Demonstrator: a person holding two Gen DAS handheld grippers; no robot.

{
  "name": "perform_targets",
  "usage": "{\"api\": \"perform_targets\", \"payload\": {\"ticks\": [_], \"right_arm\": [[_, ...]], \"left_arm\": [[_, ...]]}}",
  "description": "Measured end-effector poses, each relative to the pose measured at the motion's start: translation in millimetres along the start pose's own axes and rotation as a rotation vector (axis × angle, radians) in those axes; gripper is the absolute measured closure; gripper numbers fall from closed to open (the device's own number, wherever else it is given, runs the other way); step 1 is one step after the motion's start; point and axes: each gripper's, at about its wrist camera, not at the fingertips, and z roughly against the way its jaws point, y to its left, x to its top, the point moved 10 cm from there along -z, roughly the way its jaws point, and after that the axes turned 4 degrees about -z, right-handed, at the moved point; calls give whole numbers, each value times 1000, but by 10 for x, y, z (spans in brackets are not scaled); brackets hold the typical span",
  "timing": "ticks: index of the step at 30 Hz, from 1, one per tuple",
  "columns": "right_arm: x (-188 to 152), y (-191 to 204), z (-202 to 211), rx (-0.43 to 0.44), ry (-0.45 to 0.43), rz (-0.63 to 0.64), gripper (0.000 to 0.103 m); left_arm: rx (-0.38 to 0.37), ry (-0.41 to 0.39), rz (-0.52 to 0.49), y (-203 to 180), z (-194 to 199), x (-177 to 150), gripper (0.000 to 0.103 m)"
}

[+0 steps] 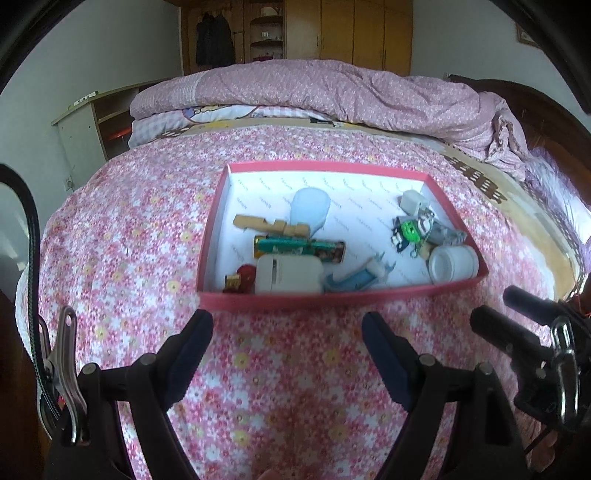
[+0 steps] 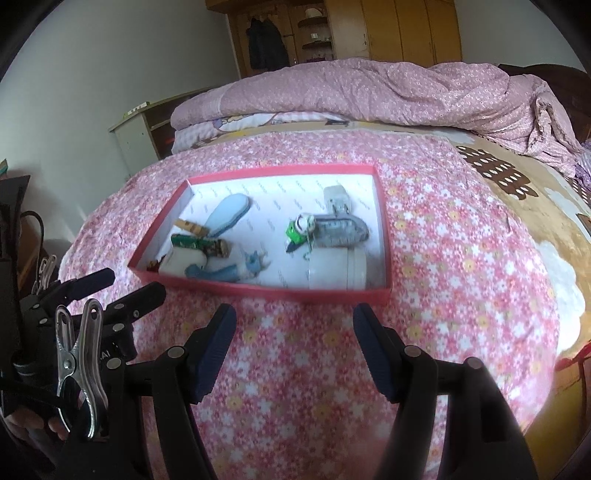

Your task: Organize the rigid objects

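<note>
A shallow red box point(image 1: 332, 297) with a white lining sits on the flowered bedspread; it also shows in the right wrist view point(image 2: 258, 291). Inside lie several small items: a white jar point(image 1: 452, 263) point(image 2: 334, 273), a white case point(image 1: 288, 275), a green tin point(image 1: 299, 248), a light blue oval piece point(image 1: 308, 208) point(image 2: 227, 210), a white charger point(image 1: 413, 201) and a green keychain point(image 1: 410, 229) point(image 2: 295, 232). My left gripper point(image 1: 288, 321) is open and empty, just short of the box's near wall. My right gripper point(image 2: 295, 314) is open and empty, also just short of it.
A rumpled pink quilt point(image 1: 332, 92) is piled across the far side of the bed. A pale bedside cabinet point(image 1: 85, 125) stands at the left, a wooden wardrobe point(image 1: 351, 33) behind. The other gripper shows at each view's edge: the right point(image 1: 532, 332), the left point(image 2: 103, 295).
</note>
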Motion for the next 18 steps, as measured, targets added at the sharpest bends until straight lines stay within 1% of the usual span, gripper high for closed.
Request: {"api": "perform_targets", "payload": {"ticks": [5, 9, 18], "right_arm": [[-180, -41, -36, -12, 36, -13, 36], [-311, -91, -103, -37, 72, -24, 36], [-446, -152, -227, -61, 122, -56, 36]], "left_arm": [[1, 23, -3, -11, -27, -141, 17], [1, 43, -11, -40, -79, -229, 17], [10, 85, -3, -17, -211, -391, 17]]}}
